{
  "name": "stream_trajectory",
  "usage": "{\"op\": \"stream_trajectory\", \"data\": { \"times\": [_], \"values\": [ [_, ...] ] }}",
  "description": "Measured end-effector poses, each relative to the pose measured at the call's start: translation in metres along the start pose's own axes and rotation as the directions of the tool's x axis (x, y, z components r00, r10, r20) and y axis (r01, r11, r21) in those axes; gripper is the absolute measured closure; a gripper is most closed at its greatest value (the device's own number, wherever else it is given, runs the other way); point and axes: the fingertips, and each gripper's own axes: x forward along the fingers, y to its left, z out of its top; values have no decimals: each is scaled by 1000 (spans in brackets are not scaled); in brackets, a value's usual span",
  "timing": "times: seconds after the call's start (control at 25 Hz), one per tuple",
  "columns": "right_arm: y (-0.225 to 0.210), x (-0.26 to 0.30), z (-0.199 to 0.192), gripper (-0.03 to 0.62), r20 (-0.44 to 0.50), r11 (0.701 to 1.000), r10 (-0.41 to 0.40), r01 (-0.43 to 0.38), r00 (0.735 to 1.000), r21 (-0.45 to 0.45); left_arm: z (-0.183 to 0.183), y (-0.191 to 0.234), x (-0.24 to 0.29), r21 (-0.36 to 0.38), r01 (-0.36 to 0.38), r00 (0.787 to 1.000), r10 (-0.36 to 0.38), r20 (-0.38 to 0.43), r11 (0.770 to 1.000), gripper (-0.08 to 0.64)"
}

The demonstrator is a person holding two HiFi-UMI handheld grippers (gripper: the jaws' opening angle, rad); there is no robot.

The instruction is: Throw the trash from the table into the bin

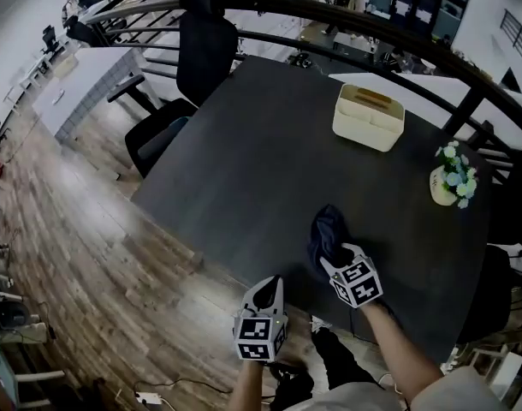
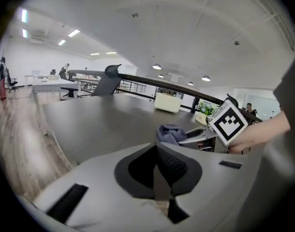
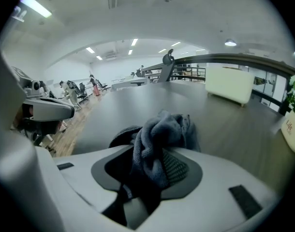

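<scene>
1. The right gripper (image 1: 333, 252) is clamping narrowly on the crumpled dark blue cloth (image 1: 326, 226), which is bulging up between and over its jaws in the right gripper view.
2. The cloth is sitting on the dark matte table (image 1: 261, 144), near the edge closest to the person, with its far part resting on the tabletop.
3. The left gripper (image 1: 269, 288) is hanging just off that edge over the wooden floor (image 1: 115, 255), its jaws pressed together with nothing in them.
4. The step in hand is looking like the lift-off. Only a fold seems to be pinched, so raising it straight up and gently, checking that the whole wad is coming along, is the safer way before swinging aside.
5. No bin is showing in any view, so the person is needing to find it before carrying.
6. The cloth is lying as a lump slightly longer than wide. Its long axis is running away from the person, roughly in line with the right gripper's jaws, and no distinct end is pointing anywhere.
</scene>
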Motion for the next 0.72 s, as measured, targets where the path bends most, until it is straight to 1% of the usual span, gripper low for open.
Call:
{"op": "stream_trajectory", "data": {
  "times": [0.12,0.24,0.32,0.4,0.48,0.56,0.64,0.72],
  "values": [
    [79,-3,-8,440,-8,997,64,-65,998,-46,-26,25,-70,-24,-65,998,65,7,998,537],
    [159,-10,-19,443,-1,985,131,-131,991,-112,-61,44,-140,-52,-109,994,110,10,993,537],
    [211,-10,-25,446,6,971,175,-172,985,-169,-93,56,-182,-68,-144,990,144,-3,987,537],
    [261,-9,-41,446,-4,952,234,-230,972,-201,-137,66,-222,-116,-197,980,195,-29,974,537],
    [305,-6,-69,446,-37,936,285,-286,958,-206,-182,73,-259,-177,-250,968,244,-59,952,537],
    [337,1,-104,449,-84,924,324,-335,942,-187,-223,78,-283,-229,-290,957,278,-81,929,537],
    [359,17,-141,449,-132,915,353,-371,926,-159,-262,86,-293,-270,-315,949,301,-94,910,537],
    [375,39,-179,449,-173,911,360,-385,917,-145,-301,98,-294,-301,-325,946,307,-104,897,537]
  ]
}}
